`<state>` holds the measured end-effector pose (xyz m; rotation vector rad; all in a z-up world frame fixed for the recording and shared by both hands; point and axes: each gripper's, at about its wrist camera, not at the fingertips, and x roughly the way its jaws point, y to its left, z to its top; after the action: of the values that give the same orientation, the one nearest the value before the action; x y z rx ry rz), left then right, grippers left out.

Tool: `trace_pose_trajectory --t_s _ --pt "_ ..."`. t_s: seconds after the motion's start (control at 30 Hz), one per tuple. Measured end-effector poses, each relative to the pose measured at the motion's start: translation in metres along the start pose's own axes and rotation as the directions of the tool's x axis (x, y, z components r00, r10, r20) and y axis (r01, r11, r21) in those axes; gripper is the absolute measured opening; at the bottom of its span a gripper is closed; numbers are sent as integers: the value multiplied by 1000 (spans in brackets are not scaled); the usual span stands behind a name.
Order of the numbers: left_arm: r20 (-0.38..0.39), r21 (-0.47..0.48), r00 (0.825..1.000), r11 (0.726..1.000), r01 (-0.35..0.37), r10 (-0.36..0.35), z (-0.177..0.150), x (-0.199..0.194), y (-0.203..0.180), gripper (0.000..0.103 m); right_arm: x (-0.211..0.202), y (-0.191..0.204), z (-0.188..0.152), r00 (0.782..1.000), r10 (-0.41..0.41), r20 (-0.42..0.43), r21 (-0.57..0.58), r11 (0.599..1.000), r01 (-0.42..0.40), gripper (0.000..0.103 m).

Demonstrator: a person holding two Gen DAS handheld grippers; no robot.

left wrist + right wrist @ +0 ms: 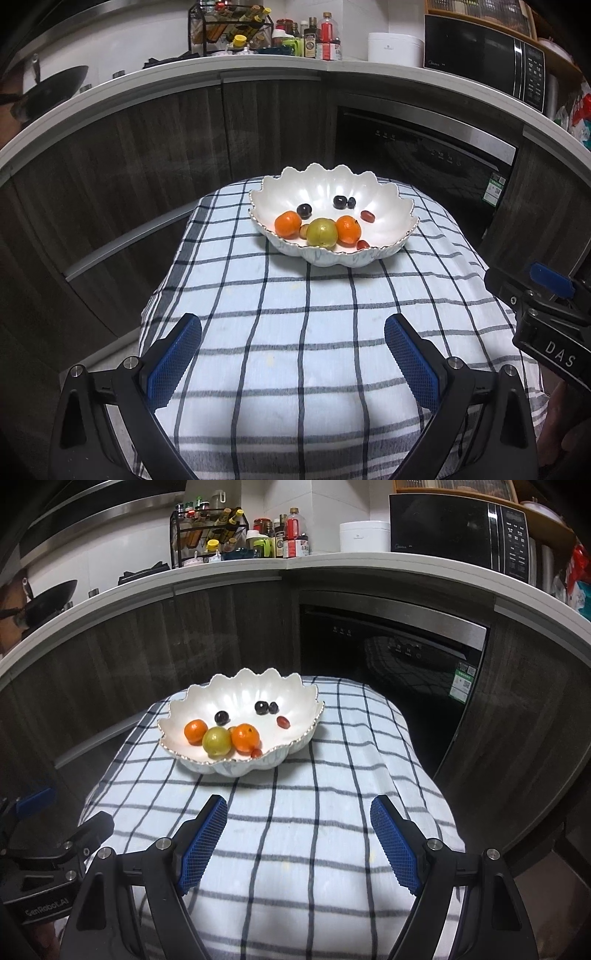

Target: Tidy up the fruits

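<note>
A white scalloped bowl (388, 218) stands at the far end of the checked cloth; it also shows in the right wrist view (295, 716). In it lie two oranges (287, 224) (348, 229), a green fruit (322, 232), dark grapes (339, 201) and small red fruits (368, 216). My left gripper (293, 354) is open and empty above the cloth, well short of the bowl. My right gripper (298, 843) is open and empty, also short of the bowl (295, 716). No fruit shows on the cloth.
The table under the blue-and-white checked cloth (314, 332) is small, with edges dropping off left and right. Dark cabinets (147, 155) and a built-in dishwasher (424, 162) stand behind. The right gripper's body (546, 317) is at my left view's right edge.
</note>
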<state>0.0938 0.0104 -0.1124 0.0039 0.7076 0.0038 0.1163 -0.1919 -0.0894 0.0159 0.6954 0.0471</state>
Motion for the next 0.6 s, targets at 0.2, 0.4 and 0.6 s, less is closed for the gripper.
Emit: trace_pose_trajectory --t_s 0.2,0.4,0.6 --pt "12 -11 1000 1000 -7 7 -10 -8 -1 101 -7 -1 -12 1000 6 -12 9 1000 -6 81" --pt "26 0 1000 1000 -11 10 -13 -12 -3 101 -13 -2 -18 1000 1 -12 5 1000 -1 81" --pt "25 1 1000 1000 -9 9 -13 -12 -3 101 -15 -4 -19 1000 -4 -13 5 1000 4 81"
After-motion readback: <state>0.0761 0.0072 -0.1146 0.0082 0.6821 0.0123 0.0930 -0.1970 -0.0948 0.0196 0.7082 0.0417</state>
